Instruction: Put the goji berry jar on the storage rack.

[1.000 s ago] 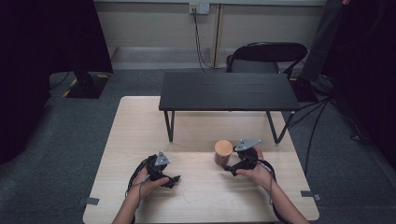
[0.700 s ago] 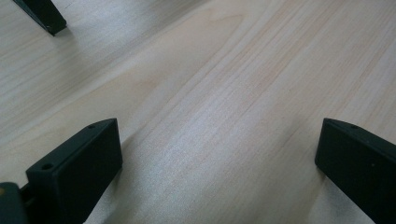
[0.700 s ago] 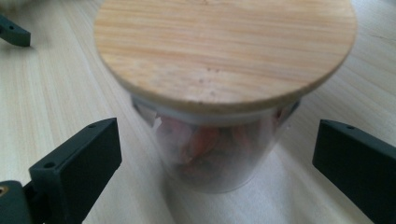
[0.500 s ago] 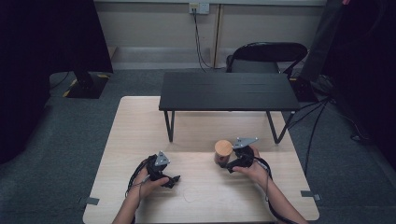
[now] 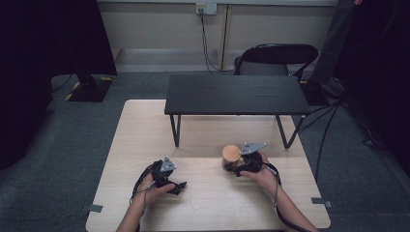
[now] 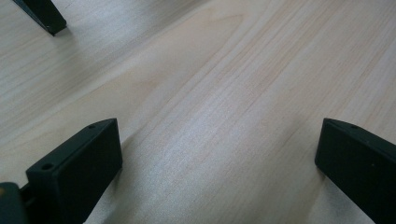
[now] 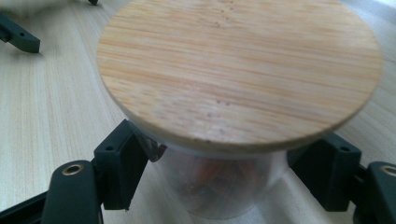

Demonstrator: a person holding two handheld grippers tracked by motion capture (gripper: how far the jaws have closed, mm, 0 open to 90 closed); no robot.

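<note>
A clear jar (image 5: 231,158) with a round wooden lid (image 7: 238,65) stands upright on the pale wooden worktop (image 5: 145,125), toward its right edge and just in front of the low black table (image 5: 235,94) that sits across the back half. The right gripper (image 5: 240,166) comes at the jar from the person's side, and its jaws have just been closing: in the right gripper view one of its fingers (image 7: 122,163) presses on the glass wall on each side, below the overhanging lid, so the jar is now clenched between them. Something orange shows dimly through the glass, too blurred to name. The jar's long axis runs straight up, and the grip sits across it, level with the body and not the lid, so any lift would, I judge, need to go straight up to keep it from tilting. The left gripper (image 5: 167,178) rests well apart near the front edge, toward the left; in its own view its fingers (image 6: 77,170) stand wide and released over bare wood. The right hand (image 5: 261,171) is plainly the one on the job.
</note>
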